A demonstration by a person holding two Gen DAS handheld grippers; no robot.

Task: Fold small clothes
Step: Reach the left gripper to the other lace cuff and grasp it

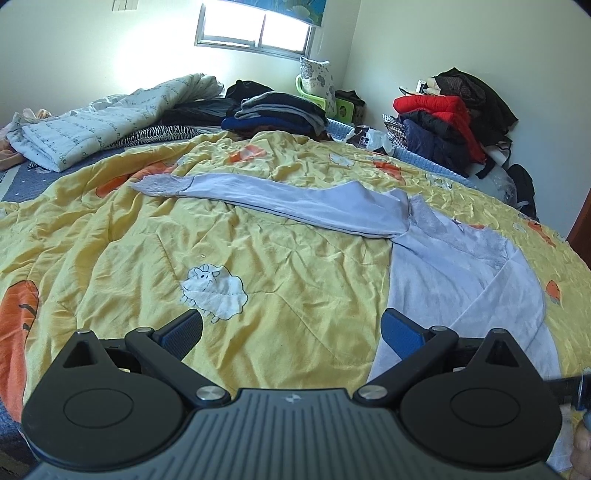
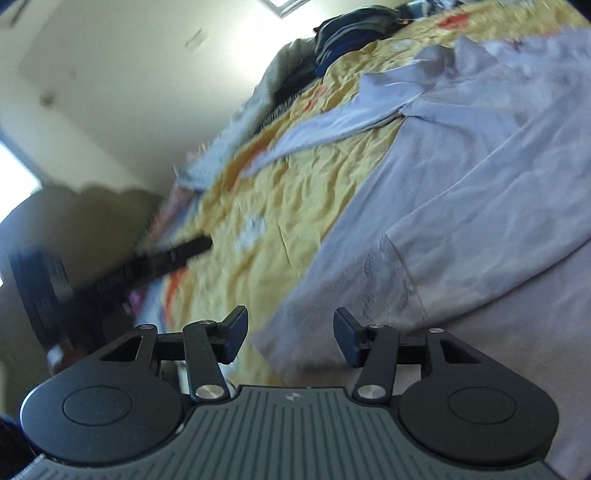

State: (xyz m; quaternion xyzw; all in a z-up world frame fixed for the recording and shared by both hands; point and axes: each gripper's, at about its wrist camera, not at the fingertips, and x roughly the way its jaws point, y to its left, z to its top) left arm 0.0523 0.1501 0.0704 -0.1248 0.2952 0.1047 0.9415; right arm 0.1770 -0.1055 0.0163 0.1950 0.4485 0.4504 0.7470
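Observation:
A pale lavender long-sleeved top (image 1: 443, 258) lies on a yellow quilt (image 1: 258, 258). One sleeve (image 1: 258, 195) stretches out to the far left; the other is folded over the body. My left gripper (image 1: 291, 332) is open and empty above the quilt, just left of the top's hem. In the right wrist view, which is tilted and blurred, the same top (image 2: 461, 177) fills the right side. My right gripper (image 2: 291, 338) is open and empty over the top's lower edge. The left gripper (image 2: 177, 254) shows there as a dark bar at the left.
Folded dark clothes (image 1: 273, 110) and a white padded blanket (image 1: 92, 125) lie at the bed's far end. A heap of red and dark jackets (image 1: 450, 122) sits at the far right corner. A window (image 1: 255, 29) is behind.

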